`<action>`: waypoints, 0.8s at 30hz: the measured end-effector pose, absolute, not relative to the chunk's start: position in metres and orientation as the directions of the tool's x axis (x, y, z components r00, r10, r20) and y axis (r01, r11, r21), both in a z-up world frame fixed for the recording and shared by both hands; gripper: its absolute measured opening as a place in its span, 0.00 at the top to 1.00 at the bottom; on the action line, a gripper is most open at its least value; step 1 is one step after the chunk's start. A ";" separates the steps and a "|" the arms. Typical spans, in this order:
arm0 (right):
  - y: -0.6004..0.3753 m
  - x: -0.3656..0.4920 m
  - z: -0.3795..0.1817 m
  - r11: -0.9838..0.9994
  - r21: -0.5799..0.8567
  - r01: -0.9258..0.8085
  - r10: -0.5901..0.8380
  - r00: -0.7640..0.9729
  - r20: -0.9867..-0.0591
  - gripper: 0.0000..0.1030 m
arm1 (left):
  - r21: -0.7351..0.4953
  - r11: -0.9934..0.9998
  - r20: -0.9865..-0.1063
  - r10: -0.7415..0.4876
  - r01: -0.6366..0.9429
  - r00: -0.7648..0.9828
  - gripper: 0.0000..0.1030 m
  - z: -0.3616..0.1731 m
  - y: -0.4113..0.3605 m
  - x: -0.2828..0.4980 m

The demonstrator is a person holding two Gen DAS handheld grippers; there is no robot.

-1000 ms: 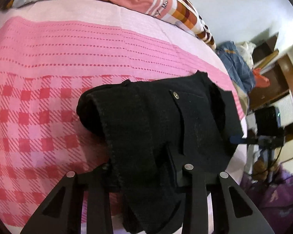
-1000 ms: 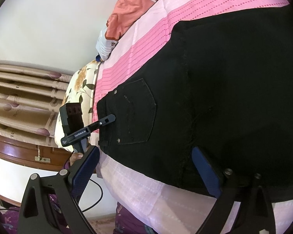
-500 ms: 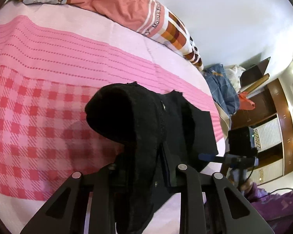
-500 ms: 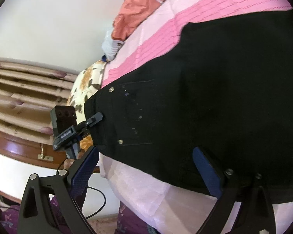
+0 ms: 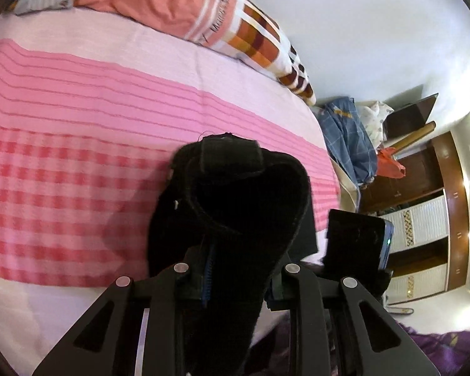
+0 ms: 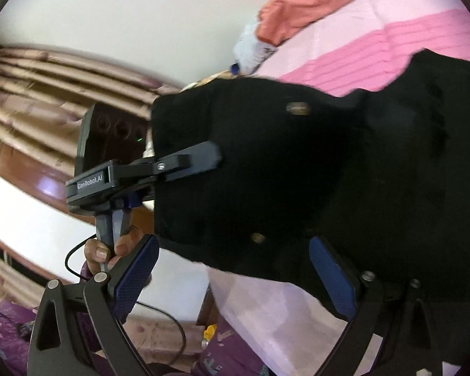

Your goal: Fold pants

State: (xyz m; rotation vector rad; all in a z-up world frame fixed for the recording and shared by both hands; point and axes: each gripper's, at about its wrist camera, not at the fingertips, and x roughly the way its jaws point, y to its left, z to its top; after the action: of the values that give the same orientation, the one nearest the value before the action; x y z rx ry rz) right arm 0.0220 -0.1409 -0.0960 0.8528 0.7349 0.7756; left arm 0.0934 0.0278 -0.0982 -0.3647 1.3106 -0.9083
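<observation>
The black pants (image 5: 244,194) lie partly on the pink bed (image 5: 78,125). One end is raised and bunched into a loop. My left gripper (image 5: 239,282) is shut on that raised fabric, which drapes down between its fingers. In the right wrist view the pants (image 6: 329,172) fill the middle and right, with two rivets showing. There the left gripper (image 6: 213,159) pinches the pants' left edge, and a hand (image 6: 109,247) holds its handle. My right gripper (image 6: 235,277) stands wide open just below the pants' lower edge, its blue pads (image 6: 134,275) pressing on nothing.
An orange striped blanket (image 5: 159,3) lies along the bed's far side. A heap of blue clothes (image 5: 347,138) and a brown wardrobe (image 5: 423,219) stand past the bed's right edge. Beige curtains (image 6: 47,87) hang at left, with a purple floor covering (image 6: 235,354) and a cable below.
My left gripper has lifted the pants' end off the bed and the fabric has bunched up. Both grippers have come closer together, and the right one has risen and rolled.
</observation>
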 end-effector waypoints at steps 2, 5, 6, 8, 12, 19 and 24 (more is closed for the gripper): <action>-0.143 0.022 -0.093 0.419 0.855 -0.307 0.829 0.513 -0.222 0.07 | -0.698 0.613 -0.669 -0.742 0.371 -0.033 0.75 -0.097 0.005 0.086; -0.156 0.016 -0.090 0.389 0.864 -0.320 0.832 0.524 -0.180 0.05 | -0.712 0.593 -0.660 -0.748 0.376 -0.071 0.75 -0.097 -0.028 0.078; -0.163 0.012 -0.091 0.391 0.864 -0.317 0.826 0.535 -0.177 0.03 | -0.710 0.591 -0.663 -0.744 0.383 -0.080 0.75 -0.098 -0.039 0.076; -0.178 0.006 -0.094 0.391 0.867 -0.307 0.815 0.554 -0.172 0.02 | -0.724 0.574 -0.650 -0.754 0.382 -0.098 0.75 -0.101 -0.059 0.073; -0.214 -0.011 -0.104 0.406 0.874 -0.268 0.777 0.604 -0.176 0.01 | -0.761 0.534 -0.610 -0.783 0.369 -0.124 0.74 -0.109 -0.102 0.072; -0.263 -0.025 -0.139 0.387 0.908 -0.160 0.750 0.627 -0.209 0.01 | -0.759 0.485 -0.600 -0.780 0.435 -0.177 0.61 -0.127 -0.168 0.066; -0.269 -0.029 -0.159 0.386 0.916 -0.110 0.744 0.625 -0.238 0.01 | -0.714 0.494 -0.617 -0.779 0.496 -0.113 0.51 -0.114 -0.164 0.060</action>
State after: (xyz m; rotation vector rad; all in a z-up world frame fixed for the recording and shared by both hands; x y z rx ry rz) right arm -0.0286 -0.2686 -0.1589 1.0403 0.7197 0.6075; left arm 0.0597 -0.1636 -0.1141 -0.2841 1.2814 -1.1044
